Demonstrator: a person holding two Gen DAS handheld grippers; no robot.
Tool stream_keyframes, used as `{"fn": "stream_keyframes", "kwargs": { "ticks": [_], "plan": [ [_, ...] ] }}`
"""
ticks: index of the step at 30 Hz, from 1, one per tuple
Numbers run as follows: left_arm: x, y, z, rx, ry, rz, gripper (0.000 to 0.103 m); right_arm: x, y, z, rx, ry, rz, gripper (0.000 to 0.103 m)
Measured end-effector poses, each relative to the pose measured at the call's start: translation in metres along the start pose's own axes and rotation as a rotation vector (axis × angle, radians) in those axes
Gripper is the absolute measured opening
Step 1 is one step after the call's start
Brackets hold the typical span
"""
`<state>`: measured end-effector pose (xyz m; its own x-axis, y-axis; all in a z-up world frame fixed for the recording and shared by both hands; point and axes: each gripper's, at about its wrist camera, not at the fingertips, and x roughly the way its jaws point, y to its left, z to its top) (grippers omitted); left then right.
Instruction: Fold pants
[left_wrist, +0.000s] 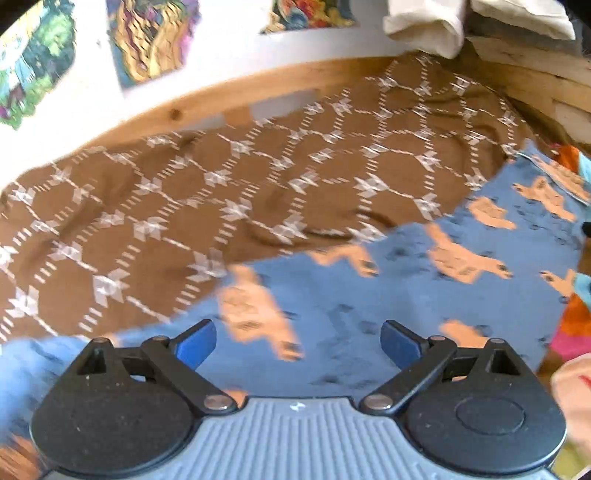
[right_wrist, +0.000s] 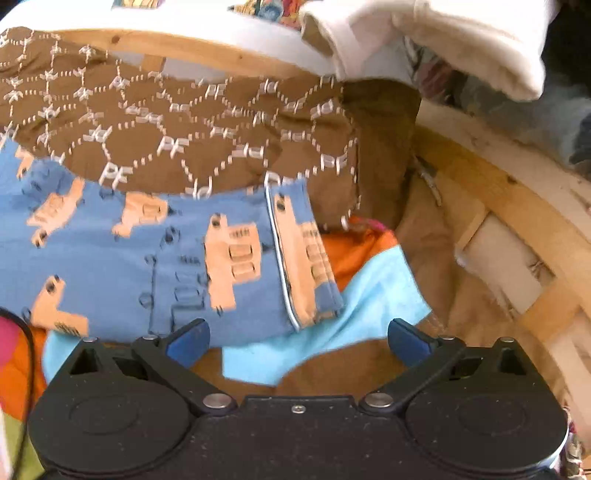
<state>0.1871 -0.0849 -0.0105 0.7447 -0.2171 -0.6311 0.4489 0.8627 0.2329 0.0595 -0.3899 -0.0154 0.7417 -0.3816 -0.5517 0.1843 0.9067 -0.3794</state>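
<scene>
Left gripper (left_wrist: 297, 341) and right gripper (right_wrist: 297, 338), frame bottom: jaws apart, empty. Pants (right_wrist: 155, 258) lie mid-frame on brown bedspread (left_wrist: 221, 177). Risk: a pinch catches the turquoise cloth (right_wrist: 332, 332) underneath, dragging both.

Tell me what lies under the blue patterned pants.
The blue pants lie on the brown patterned bedspread. Near the right gripper, light blue cloth and orange cloth stick out from beneath the pants. How far they reach underneath is covered.

Blue pants (right_wrist: 147, 258) with peach llama print lie on a brown, white-patterned bedspread (left_wrist: 184, 206).
</scene>
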Motion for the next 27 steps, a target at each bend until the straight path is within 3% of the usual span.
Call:
{"fn": "stream_keyframes", "kwargs": {
  "ticks": [3, 7, 10, 13, 14, 15, 16, 18, 23, 25, 27],
  "plan": [
    [0.007, 0.027, 0.014, 0.008, 0.001, 0.040, 0.098, -0.005, 0.011, 0.010, 0.001, -0.053, 0.066, 0.102],
    [0.042, 0.061, 0.032, -0.057, 0.067, -0.021, 0.097, 0.003, 0.039, 0.028, -0.004, -0.081, 0.222, 0.102],
    [0.075, 0.078, 0.043, -0.116, 0.158, -0.093, 0.082, 0.009, 0.055, 0.037, 0.024, -0.085, 0.346, 0.102],
    [0.100, 0.088, 0.045, -0.167, 0.232, -0.165, 0.060, 0.016, 0.065, 0.042, 0.039, -0.093, 0.470, 0.102],
    [0.104, 0.090, 0.046, -0.174, 0.230, -0.191, 0.048, 0.017, 0.068, 0.044, 0.033, -0.098, 0.491, 0.102],
    [0.105, 0.089, 0.048, -0.168, 0.229, -0.209, 0.027, 0.020, 0.072, 0.048, 0.022, -0.103, 0.507, 0.102],
    [0.107, 0.088, 0.050, -0.149, 0.230, -0.218, 0.016, 0.022, 0.075, 0.051, 0.012, -0.105, 0.515, 0.102],
    [0.104, 0.079, 0.053, -0.092, 0.216, -0.170, 0.010, 0.028, 0.079, 0.057, 0.008, -0.102, 0.535, 0.102],
    [0.082, 0.063, 0.051, -0.039, 0.138, -0.025, 0.008, 0.046, 0.074, 0.069, 0.073, -0.096, 0.539, 0.102],
    [0.088, 0.058, 0.048, -0.021, 0.168, 0.000, 0.008, 0.058, 0.071, 0.068, 0.087, -0.067, 0.473, 0.102],
    [0.097, 0.058, 0.044, -0.049, 0.200, 0.010, 0.008, 0.081, 0.068, 0.065, 0.105, 0.015, 0.421, 0.102]
  ]
}}
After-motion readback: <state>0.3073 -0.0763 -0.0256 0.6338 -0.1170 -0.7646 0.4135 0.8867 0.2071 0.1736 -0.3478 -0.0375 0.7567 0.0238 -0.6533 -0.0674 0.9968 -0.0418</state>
